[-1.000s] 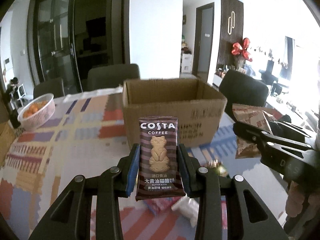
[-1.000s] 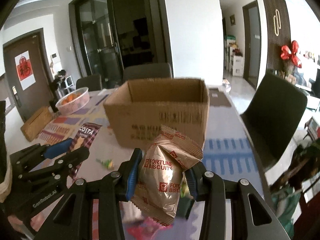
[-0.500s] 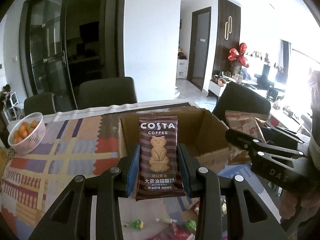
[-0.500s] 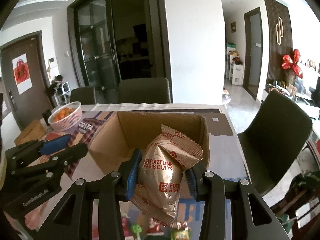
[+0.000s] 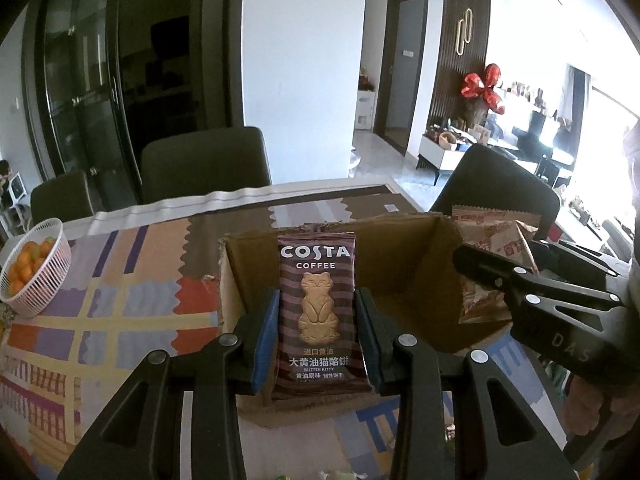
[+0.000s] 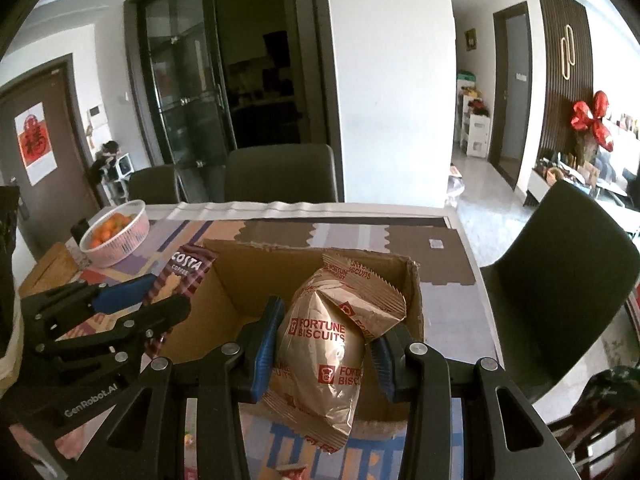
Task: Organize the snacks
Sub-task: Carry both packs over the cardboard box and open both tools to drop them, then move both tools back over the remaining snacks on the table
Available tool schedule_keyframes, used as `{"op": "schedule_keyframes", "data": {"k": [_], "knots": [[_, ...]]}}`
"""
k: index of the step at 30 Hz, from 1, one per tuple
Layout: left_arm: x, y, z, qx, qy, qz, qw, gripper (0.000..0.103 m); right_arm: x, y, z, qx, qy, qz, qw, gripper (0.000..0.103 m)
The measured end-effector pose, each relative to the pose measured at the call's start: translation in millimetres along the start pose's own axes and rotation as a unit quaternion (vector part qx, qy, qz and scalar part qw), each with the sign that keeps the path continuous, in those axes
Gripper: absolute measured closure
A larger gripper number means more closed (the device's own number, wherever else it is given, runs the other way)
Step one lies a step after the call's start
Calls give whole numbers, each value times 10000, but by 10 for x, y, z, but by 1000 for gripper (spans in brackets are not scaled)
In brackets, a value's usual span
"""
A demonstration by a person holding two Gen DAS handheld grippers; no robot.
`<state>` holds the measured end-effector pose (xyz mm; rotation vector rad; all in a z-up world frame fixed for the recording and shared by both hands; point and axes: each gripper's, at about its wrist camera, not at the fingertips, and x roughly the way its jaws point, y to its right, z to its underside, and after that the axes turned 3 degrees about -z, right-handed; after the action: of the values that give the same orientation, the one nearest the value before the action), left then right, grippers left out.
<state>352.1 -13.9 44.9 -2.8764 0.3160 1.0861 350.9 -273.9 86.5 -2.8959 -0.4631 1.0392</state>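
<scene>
An open cardboard box (image 5: 400,248) stands on the patterned tablecloth, with both grippers over it. My left gripper (image 5: 317,294) holds a brown Costa Coffee biscuit packet (image 5: 316,320) upright above the box's near left part. Its jaws are opening, and the blue pads still touch the packet's sides. My right gripper (image 6: 326,320) is shut on a tan Fortune Biscuits packet (image 6: 320,344) over the box's (image 6: 256,272) right half. Each gripper shows in the other's view: the left gripper (image 6: 164,292) with the Costa packet (image 6: 186,268), the right gripper (image 5: 496,252) with the Fortune packet (image 5: 492,228).
A white basket of oranges (image 5: 34,268) sits at the table's far left. Dark chairs stand behind the table (image 6: 280,176) and at its right side (image 6: 560,260). Small wrapped sweets (image 6: 192,438) lie on the cloth in front of the box. A wooden box (image 6: 48,268) sits at the left edge.
Both grippers have moved forward with their packets, from in front of the box to over its opening. The box's inside now shows beneath them.
</scene>
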Motion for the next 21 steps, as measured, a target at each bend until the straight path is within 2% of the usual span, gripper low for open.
{"op": "schedule_keyframes", "data": {"k": [2,4,5,6,7,9,13,18,21], "knots": [[38,-3,1,-40,-38,-2,10000,59,65,25,-8,15,-46,27,10000,61],[35,-12,3,-72,-19,-33,10000,49,104,48,-8,41,-59,53,10000,56],[20,-25,5,-87,6,-58,9999,43,126,42,-26,48,-79,99,9999,48],[-2,-29,15,-93,29,-98,9999,42,129,49,-23,53,-76,157,9998,39],[-51,-25,36,-84,70,-139,9998,42,132,51,-35,51,-43,232,9997,38],[-119,-18,68,-22,121,-205,9997,36,93,42,-6,9,-6,295,9996,38],[-360,44,182,197,308,-433,9984,33,-49,-4,105,-71,54,321,9994,37],[-632,47,305,237,441,-407,9979,30,-323,-89,243,-75,168,260,9995,37],[-839,58,403,252,586,-376,9973,30,-514,-168,334,-100,267,253,9993,34]]}}
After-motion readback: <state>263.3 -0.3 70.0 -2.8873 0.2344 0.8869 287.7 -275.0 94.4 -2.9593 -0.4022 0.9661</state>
